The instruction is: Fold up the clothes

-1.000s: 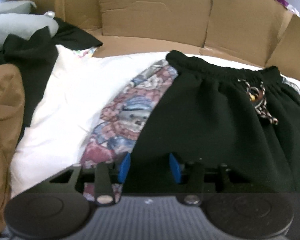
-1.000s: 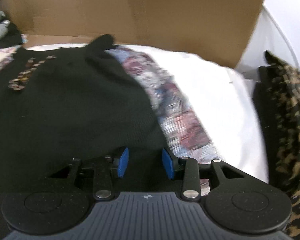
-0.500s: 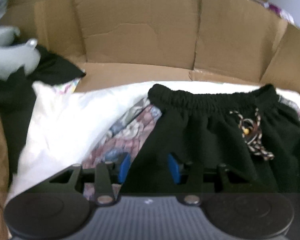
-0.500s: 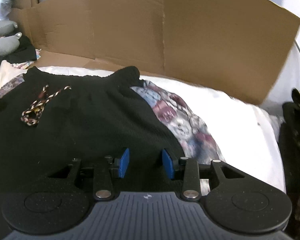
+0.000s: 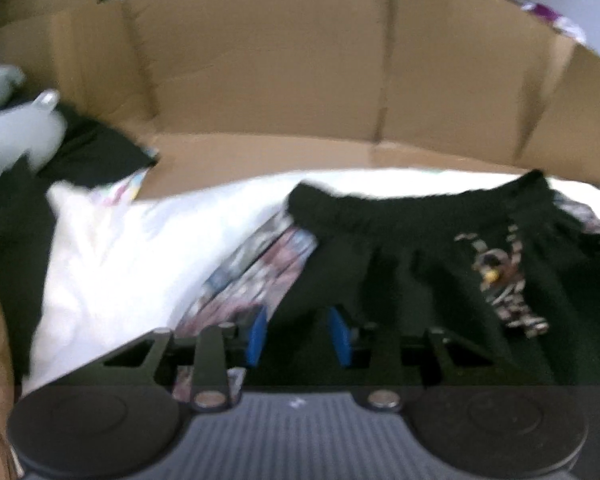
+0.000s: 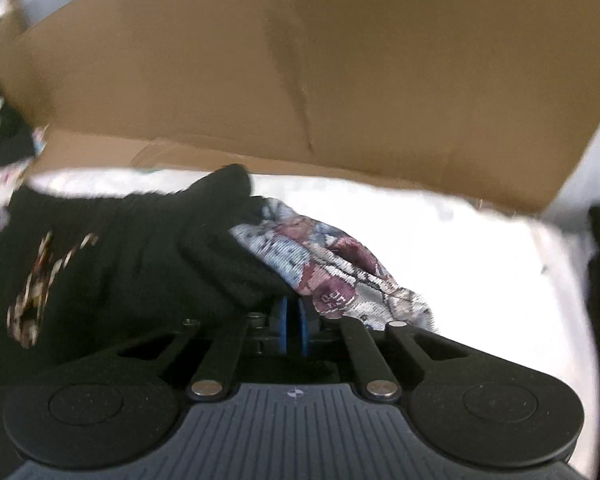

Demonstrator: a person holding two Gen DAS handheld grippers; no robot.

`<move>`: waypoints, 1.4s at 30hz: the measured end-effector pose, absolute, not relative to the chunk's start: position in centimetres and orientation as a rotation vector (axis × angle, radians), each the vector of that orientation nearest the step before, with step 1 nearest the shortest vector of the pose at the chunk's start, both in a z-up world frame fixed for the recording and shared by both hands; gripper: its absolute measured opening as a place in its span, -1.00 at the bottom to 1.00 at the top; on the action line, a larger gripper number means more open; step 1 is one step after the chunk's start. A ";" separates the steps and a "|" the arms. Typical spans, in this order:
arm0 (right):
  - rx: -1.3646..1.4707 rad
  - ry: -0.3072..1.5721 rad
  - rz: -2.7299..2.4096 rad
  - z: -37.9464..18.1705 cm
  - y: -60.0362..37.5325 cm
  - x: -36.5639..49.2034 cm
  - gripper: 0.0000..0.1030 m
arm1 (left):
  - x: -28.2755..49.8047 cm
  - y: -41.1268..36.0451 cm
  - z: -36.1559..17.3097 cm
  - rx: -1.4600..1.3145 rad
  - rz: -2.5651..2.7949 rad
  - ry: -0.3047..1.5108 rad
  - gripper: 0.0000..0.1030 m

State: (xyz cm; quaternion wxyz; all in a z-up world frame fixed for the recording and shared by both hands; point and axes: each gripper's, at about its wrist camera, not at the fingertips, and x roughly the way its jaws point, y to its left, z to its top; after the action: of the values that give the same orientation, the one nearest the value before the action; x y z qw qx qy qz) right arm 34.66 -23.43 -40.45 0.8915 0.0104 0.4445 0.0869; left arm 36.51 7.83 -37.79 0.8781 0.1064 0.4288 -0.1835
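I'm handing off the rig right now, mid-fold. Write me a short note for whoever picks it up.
Right tongs: shut on the side edge of the black knit shorts, fabric bunched up at the tips.
Left tongs: open, pads straddling the shorts' opposite side, nothing pinched yet.
The shorts lie waistband-away on a patterned woven cloth over white bedding, with the braided drawstring on top and a brown cardboard wall behind.
Done: one edge gripped. Left: close the left tongs, then make the fold; no fold is visible yet.
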 end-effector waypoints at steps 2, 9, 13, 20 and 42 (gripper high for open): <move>0.067 0.927 0.152 -40.9 -23.8 35.2 -0.84 | 37.5 7.3 -37.4 0.227 -0.378 0.890 -0.24; -0.045 0.928 0.159 -39.9 -22.4 35.5 -0.84 | 41.1 7.4 -39.9 0.284 -0.329 0.986 -0.21; 0.059 0.854 0.217 -39.4 -23.0 34.8 -0.84 | 40.9 7.3 -40.0 0.298 -0.326 0.978 -0.21; 0.019 0.915 0.185 -40.4 -22.4 34.5 -0.76 | 40.8 7.9 -39.4 0.240 -0.318 0.993 -0.22; 0.005 0.896 0.267 -27.4 -21.3 29.9 -0.09 | 35.2 12.0 -29.5 0.226 -0.421 0.956 0.03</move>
State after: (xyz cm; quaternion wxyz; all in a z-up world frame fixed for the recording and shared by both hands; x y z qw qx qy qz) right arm 29.88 -21.32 -27.43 0.8927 0.0023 0.4320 0.1288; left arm 35.19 12.02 -29.47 0.8606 0.1079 0.4556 -0.2005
